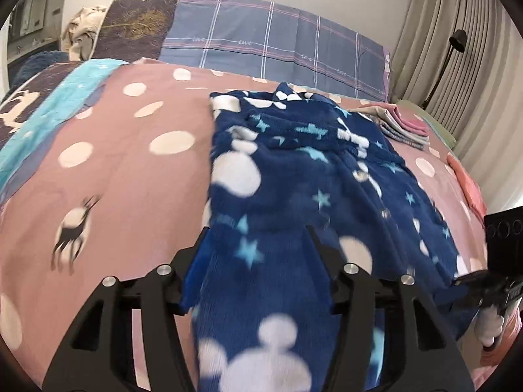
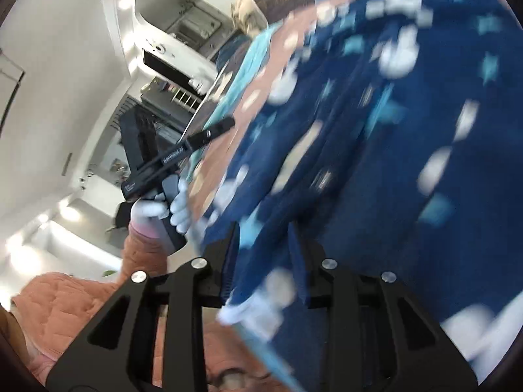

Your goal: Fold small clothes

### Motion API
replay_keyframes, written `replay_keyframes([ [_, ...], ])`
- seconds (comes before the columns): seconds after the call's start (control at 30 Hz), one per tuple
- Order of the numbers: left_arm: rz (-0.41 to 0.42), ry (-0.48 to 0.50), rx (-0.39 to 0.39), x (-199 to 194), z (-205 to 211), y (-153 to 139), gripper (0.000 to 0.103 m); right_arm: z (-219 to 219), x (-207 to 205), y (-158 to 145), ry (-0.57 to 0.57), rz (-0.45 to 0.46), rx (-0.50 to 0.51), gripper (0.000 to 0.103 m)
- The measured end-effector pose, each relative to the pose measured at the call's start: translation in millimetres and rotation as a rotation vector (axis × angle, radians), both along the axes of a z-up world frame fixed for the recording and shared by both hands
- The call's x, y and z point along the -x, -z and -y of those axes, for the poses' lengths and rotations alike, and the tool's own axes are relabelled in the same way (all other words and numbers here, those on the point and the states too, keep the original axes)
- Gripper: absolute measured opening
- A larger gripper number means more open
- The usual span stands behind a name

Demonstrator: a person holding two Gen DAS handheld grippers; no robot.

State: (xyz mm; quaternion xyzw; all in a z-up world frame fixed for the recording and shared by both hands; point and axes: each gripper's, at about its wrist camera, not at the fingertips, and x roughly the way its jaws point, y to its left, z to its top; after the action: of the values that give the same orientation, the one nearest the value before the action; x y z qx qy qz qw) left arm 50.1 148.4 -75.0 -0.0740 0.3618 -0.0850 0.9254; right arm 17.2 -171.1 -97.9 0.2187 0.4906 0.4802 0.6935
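- Now my left gripper (image 1: pixel 258 228) jaws stand apart, blue fleece garment (image 1: pixel 310 170) between them on the bed (image 1: pixel 130 163).
- My right gripper (image 2: pixel 264 228) jaws: fleece between, grip unclear.

Bright, even room light — fisheye bending and dark vignette at edges; right wrist view heavily motion-blurred.
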Motion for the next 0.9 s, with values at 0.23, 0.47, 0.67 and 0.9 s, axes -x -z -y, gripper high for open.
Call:
replay_keyframes([
  [0.23, -0.012, -0.055, 0.036, 42.5, -24.3, 10.8, 0.061, -36.3, 0.7, 23.2, -0.044, -0.146, -0.031, 0.024],
  [0.47, -0.049, -0.081, 0.084, 65.6, -45.3, 28.1, 0.061, 7.8, 17.8, -24.1, 0.088, -0.018, -0.079, 0.006],
  [0.67, -0.13, -0.03, 0.164, 66.6, -48.4, 53.5, 0.061, 14.9, 20.7, 12.2, 0.095, -0.105, 0.132, 0.013],
  [0.9, -0.14, 0.059, 0.259, 74.7, -42.7, 59.9, 0.062, 95.4, 35.3, -26.8, 0.347, 0.033, 0.102, 0.036],
])
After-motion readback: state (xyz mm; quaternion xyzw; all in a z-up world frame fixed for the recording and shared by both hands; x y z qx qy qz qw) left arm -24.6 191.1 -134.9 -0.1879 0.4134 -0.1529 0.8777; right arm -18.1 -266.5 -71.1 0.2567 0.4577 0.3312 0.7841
